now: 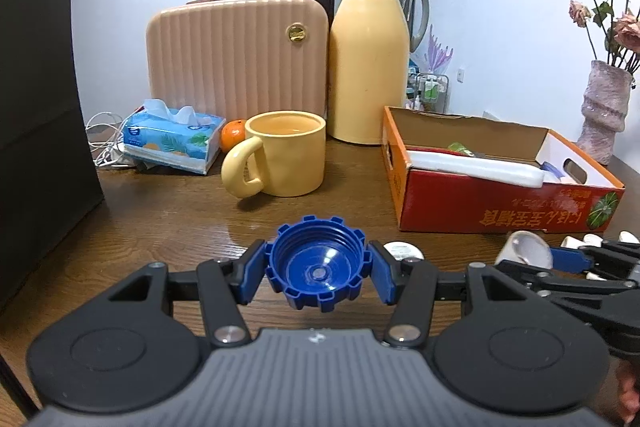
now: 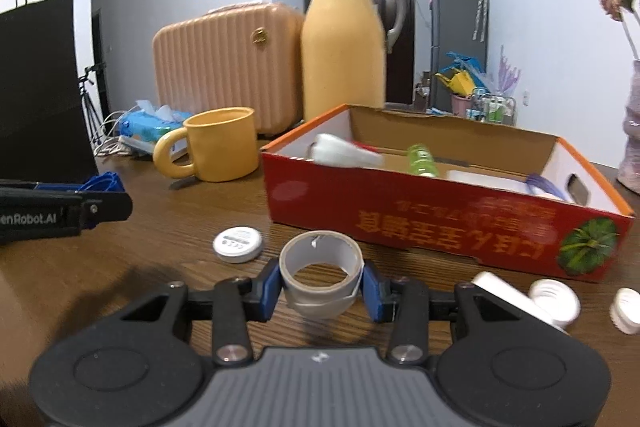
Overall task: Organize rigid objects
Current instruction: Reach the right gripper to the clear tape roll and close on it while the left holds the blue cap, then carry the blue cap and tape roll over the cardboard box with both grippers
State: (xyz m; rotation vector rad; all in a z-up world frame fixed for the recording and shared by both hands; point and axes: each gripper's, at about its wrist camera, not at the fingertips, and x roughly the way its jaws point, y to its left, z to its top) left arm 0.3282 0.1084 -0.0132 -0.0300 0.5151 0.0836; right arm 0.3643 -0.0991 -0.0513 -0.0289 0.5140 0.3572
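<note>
My left gripper [image 1: 318, 273] is shut on a blue notched screw cap [image 1: 318, 267], its hollow side facing the camera, held just above the wooden table [image 1: 160, 223]. In the right wrist view my right gripper [image 2: 322, 287] is shut on a grey roll of tape [image 2: 320, 277], lifted slightly off the table with its shadow below. The red cardboard box [image 2: 440, 223] lies just beyond the tape, holding white items and a green bottle [image 2: 420, 159]. The left gripper [image 2: 114, 189] shows at the left edge with the blue cap [image 2: 100, 183]. The right gripper [image 1: 528, 253] with the tape roll [image 1: 526, 253] appears at the right edge of the left view.
A yellow mug [image 1: 280, 157], yellow thermos jug [image 1: 368, 59], pink case [image 1: 236, 55], tissue pack [image 1: 172, 139] and orange [image 1: 233, 134] stand behind. A round white disc [image 2: 238, 245] and several white caps [image 2: 554, 301] lie on the table. Black bag [image 1: 36, 107] left, vase [image 1: 604, 111] right.
</note>
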